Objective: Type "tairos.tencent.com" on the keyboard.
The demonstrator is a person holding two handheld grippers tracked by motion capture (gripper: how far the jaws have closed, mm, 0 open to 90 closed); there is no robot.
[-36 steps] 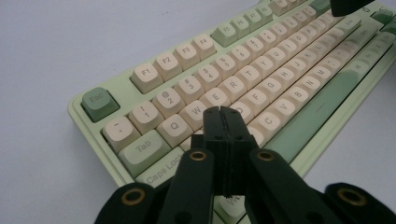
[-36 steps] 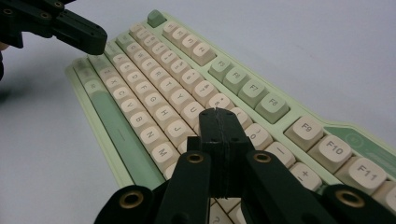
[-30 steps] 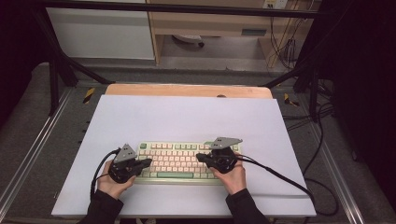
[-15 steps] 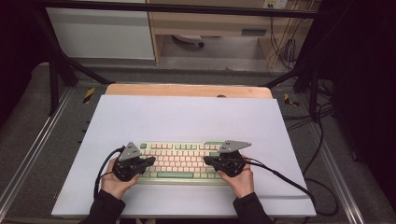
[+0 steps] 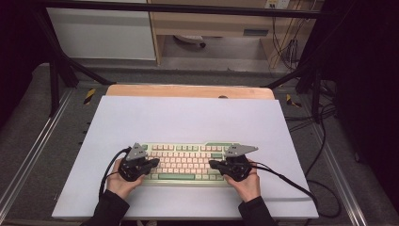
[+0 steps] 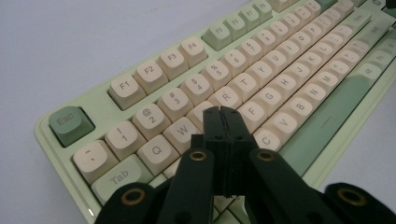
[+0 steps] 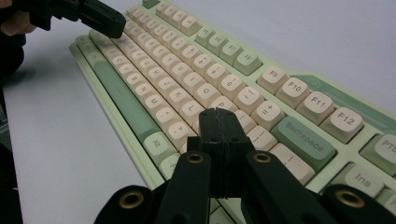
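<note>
A pale green keyboard (image 5: 188, 162) with cream keys lies near the front of the white table top (image 5: 188, 117). My left gripper (image 5: 155, 163) hovers over its left end with the jaws pressed together and nothing between them. In the left gripper view the closed tips (image 6: 222, 112) sit just above the letter keys of the keyboard (image 6: 280, 60), near E and D. My right gripper (image 5: 212, 165) is over the right end, also shut and empty. In the right gripper view its tips (image 7: 217, 114) hang over the keys left of Backspace on the keyboard (image 7: 187, 60). The left gripper (image 7: 107, 21) shows far off.
A wooden strip (image 5: 188, 91) runs along the table's far edge. Black cables (image 5: 291, 181) trail from the right gripper over the table's right side. Metal frame rails (image 5: 33, 155) flank the table. White surface lies beyond the keyboard.
My right gripper has shifted a little to the right along the keyboard. The left gripper has barely moved. Both stay shut.
</note>
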